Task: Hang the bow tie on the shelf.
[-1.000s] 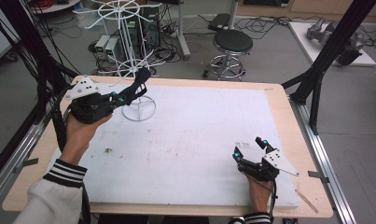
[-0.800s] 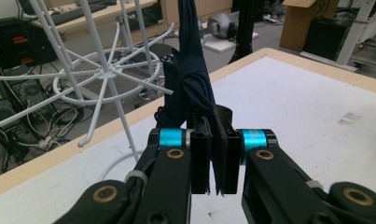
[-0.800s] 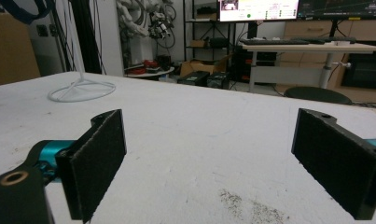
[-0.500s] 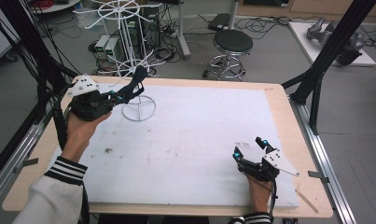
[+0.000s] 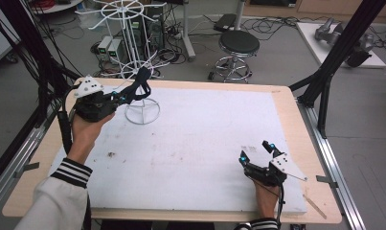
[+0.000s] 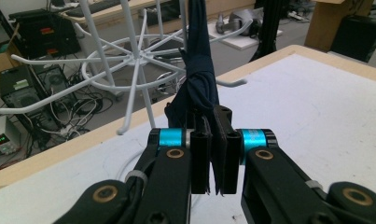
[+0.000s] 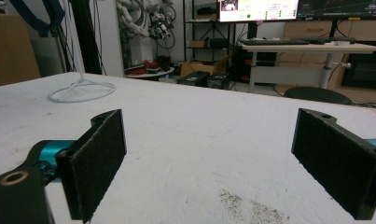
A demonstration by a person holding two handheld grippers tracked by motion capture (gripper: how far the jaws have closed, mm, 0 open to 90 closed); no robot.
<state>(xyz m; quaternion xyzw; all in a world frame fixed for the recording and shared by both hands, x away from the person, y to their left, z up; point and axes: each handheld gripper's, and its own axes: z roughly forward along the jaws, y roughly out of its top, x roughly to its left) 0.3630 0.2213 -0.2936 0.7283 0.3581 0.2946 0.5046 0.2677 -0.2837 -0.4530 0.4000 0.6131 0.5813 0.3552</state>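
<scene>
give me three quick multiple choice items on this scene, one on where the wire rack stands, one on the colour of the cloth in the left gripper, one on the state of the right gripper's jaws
1. Where does the white wire rack stand?
A. far left part of the table
B. near right corner
C. on the stool

2. What colour is the cloth in the left gripper?
A. red
B. dark navy
C. yellow

3. How do the jaws of the right gripper stand?
A. shut on a cloth
B. shut on nothing
C. wide open, nothing between them

Answers:
1 A, its ring base sits on the white mat beside the left gripper.
2 B, the left gripper view shows a dark blue bundle pinched between the pads.
3 C, the right gripper view shows bare mat between the pads.
</scene>
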